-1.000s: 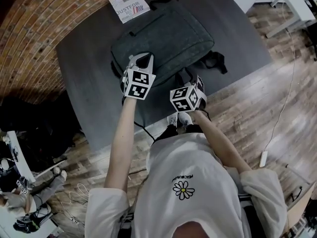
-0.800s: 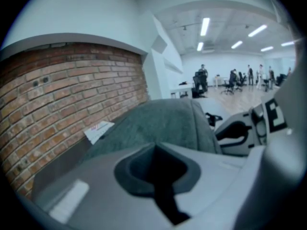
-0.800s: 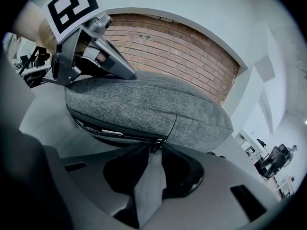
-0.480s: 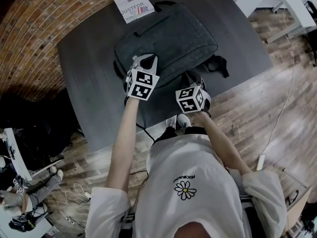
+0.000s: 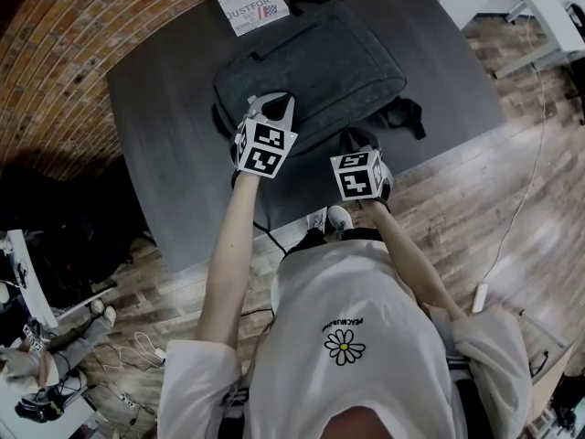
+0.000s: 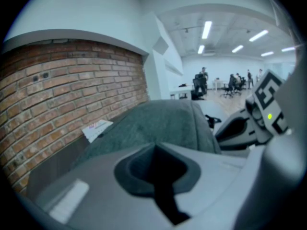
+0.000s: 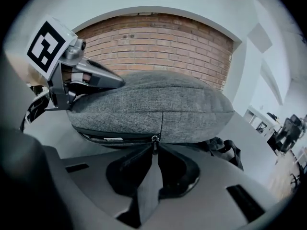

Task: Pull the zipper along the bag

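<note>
Zipper slider sits about midway along the near edge of the bag, its pull pinched between the closed jaws of the right gripper. The seam gapes on the side toward the left gripper. Measured against the bag, neither gripper has shifted much in the last second, so the pull has probably barely begun; the left gripper, jaws together, bears down on the bag's top.

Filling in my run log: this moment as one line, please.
left gripper: jaws shut, tip on bag | right gripper: jaws shut on zipper pull | zipper: partly open
</note>
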Tool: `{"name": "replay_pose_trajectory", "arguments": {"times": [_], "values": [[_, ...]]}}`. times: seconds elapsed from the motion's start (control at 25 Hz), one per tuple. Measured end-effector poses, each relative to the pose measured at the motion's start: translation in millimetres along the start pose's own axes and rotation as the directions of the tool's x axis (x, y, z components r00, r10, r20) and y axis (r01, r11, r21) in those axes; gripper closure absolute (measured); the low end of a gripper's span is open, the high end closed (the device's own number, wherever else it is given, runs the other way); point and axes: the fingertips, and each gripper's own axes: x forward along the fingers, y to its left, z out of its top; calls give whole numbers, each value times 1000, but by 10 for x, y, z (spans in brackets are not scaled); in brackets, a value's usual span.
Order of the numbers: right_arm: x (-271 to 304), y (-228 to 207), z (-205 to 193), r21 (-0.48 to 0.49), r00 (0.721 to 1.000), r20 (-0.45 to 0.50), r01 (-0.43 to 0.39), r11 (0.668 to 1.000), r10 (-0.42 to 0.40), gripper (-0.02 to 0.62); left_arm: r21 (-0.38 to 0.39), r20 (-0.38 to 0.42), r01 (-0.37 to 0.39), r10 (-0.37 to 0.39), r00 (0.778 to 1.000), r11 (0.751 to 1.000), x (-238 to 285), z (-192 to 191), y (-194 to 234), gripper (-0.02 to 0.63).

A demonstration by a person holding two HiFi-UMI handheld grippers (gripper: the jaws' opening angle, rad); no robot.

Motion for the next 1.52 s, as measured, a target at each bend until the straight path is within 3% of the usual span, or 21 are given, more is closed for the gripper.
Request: {"name": "replay_pose_trajectory", "arguments": {"times": [0.16,0.28,0.32,0.48,0.52,0.72,0.96,1.36,1.44,1.52], "values": [[60,-10,-24,-13,998,-23,59,998,-59,563,0,4,3,-3,1000,1000,3,-6,-8,606],[170,16,-55,-51,995,-49,86,995,-88,469,-2,-5,2,-2,1000,1000,-5,-17,0,606],[193,30,-47,-50,995,-50,86,995,-89,470,-1,-3,0,0,1000,1000,-6,-13,6,606],[188,28,-10,-22,994,-31,108,994,-108,494,-1,8,0,0,1000,1000,2,5,4,606],[177,12,-6,-4,994,-26,109,994,-109,536,-3,7,1,-1,1000,1000,0,3,3,606],[77,-8,-33,62,998,-17,64,996,-63,605,-5,12,0,0,1000,1000,5,-6,8,606],[68,-36,-39,-12,999,-42,10,1000,-10,606,-10,12,3,-3,1000,1000,1,-13,13,606],[53,144,-137,-38,968,-97,-235,971,230,591,-81,-1,59,-59,998,995,74,-60,11,606],[24,392,-176,-90,945,-121,-315,945,303,592,-88,0,64,-64,998,994,96,-76,10,606],[-25,843,-222,-175,909,-154,-411,895,387,589,-93,-4,62,-62,998,994,95,-87,5,606]]}}
